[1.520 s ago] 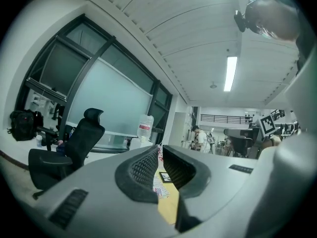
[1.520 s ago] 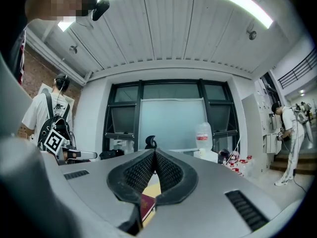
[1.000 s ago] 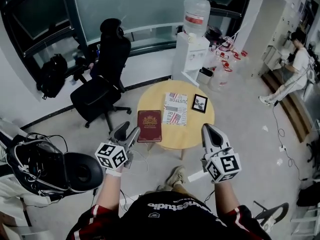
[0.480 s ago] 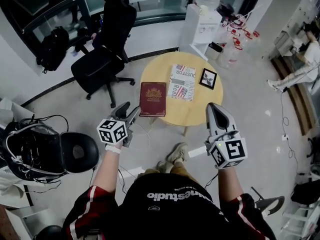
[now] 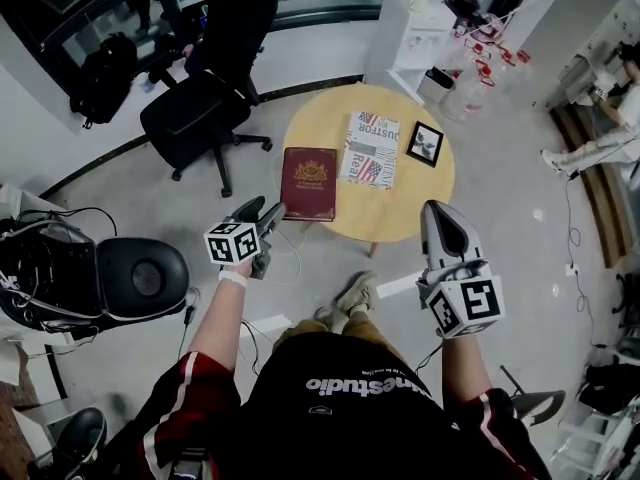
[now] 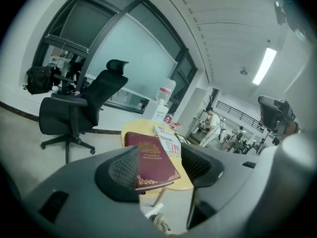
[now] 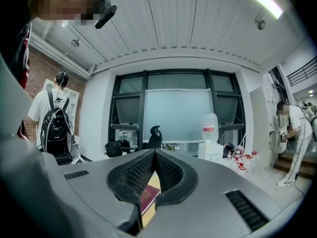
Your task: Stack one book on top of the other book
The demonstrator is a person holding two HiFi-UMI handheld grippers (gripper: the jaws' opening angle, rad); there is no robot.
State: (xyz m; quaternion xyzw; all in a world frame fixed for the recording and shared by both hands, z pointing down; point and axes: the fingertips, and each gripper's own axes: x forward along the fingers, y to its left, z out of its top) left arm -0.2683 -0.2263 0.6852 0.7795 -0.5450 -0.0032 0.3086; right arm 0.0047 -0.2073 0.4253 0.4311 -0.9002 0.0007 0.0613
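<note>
the maroon book lies flat on the left side of the round worktop, with its near corner hanging past the worktop's rim. the patterned book lies flat at the worktop's middle, just beside it, and a small picture frame sits at the worktop's right side. neither book is lifted, so the stacking looks not yet begun.

the likeliest slip, as i judge it, comes from that overhang. if the left gripper meets the maroon book from above or nudges its free end, the book could tip or slide off the worktop's rim to the floor. a pinch taken only on the cover, rather than the whole block, could let the book fall open when raised. a carry across the worktop that runs too low could shove the patterned book toward the picture frame.

the left gripper hangs off the worktop's near-left rim, short of it, aimed a little downward at the maroon book's near edge. its jaws are spread and have just been opening. nothing stands between them; the book only shows beyond the gap. the right gripper hovers off the worktop's near-right rim, roughly level, its jaws pressed together at the tips and holding nothing.
</note>
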